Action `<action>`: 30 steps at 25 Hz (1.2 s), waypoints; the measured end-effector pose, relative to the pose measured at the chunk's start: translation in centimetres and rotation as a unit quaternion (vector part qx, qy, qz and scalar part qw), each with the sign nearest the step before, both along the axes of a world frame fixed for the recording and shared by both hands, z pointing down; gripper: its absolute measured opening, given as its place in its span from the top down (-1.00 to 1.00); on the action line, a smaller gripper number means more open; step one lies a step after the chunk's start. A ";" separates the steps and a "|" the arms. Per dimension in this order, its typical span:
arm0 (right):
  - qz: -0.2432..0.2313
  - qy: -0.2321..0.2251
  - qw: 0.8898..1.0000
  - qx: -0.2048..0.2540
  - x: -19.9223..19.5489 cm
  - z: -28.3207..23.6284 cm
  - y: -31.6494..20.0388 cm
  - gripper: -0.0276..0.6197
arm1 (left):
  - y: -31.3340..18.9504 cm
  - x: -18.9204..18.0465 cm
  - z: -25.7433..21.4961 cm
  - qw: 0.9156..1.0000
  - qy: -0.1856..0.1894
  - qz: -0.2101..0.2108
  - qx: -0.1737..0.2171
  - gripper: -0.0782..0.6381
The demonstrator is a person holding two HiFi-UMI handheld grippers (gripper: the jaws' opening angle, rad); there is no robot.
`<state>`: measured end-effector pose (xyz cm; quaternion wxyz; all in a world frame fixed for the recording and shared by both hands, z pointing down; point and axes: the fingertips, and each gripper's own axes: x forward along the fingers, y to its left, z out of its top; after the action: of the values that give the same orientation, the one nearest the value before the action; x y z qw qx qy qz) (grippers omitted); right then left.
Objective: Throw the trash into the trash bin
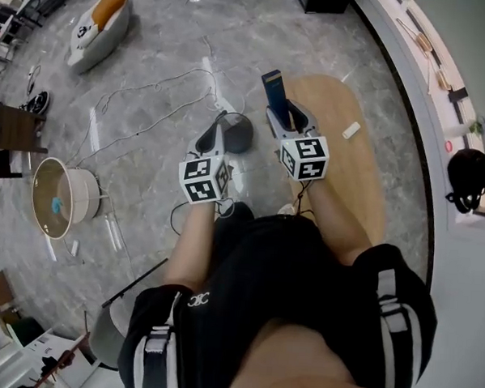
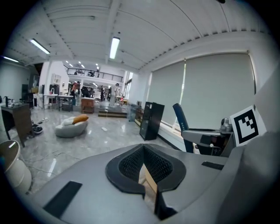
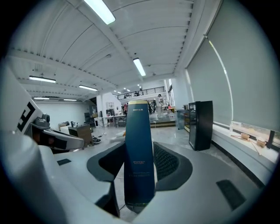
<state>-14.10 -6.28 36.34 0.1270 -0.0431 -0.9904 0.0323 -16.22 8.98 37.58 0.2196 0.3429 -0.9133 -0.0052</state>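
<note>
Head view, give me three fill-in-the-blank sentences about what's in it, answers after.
The right gripper is shut on a dark ____ tube.
In the head view the round bin stands on the floor at the ____ edge of the picture.
A small white scrap lies on the table, whose top is made of ____.
Missing words: blue, left, wood.

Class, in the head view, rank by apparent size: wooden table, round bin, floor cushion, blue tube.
1. wooden table
2. round bin and floor cushion: too alike to rank
3. blue tube, though nearest the camera
</note>
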 end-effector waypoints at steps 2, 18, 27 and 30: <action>-0.023 0.006 1.000 0.000 -2.1 0.4 3.1 0.29 | 2.8 -1.5 0.2 1.000 0.003 -0.019 0.000 0.75; -0.054 0.155 0.986 -0.012 -15.7 15.9 13.7 0.29 | 12.0 -13.1 11.8 0.994 0.104 -0.031 -0.022 0.75; -0.023 0.249 0.967 -0.038 -19.8 34.7 13.4 0.29 | 11.2 -18.4 26.7 0.986 0.162 -0.005 -0.037 0.75; -0.014 0.283 0.958 -0.042 -20.2 42.1 13.0 0.29 | 10.5 -18.1 32.6 0.980 0.192 0.007 -0.043 0.75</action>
<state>-34.28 6.69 78.48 0.4010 -0.0510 -0.9109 0.0834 -34.27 19.49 70.21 0.4053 0.3319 -0.8513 -0.0307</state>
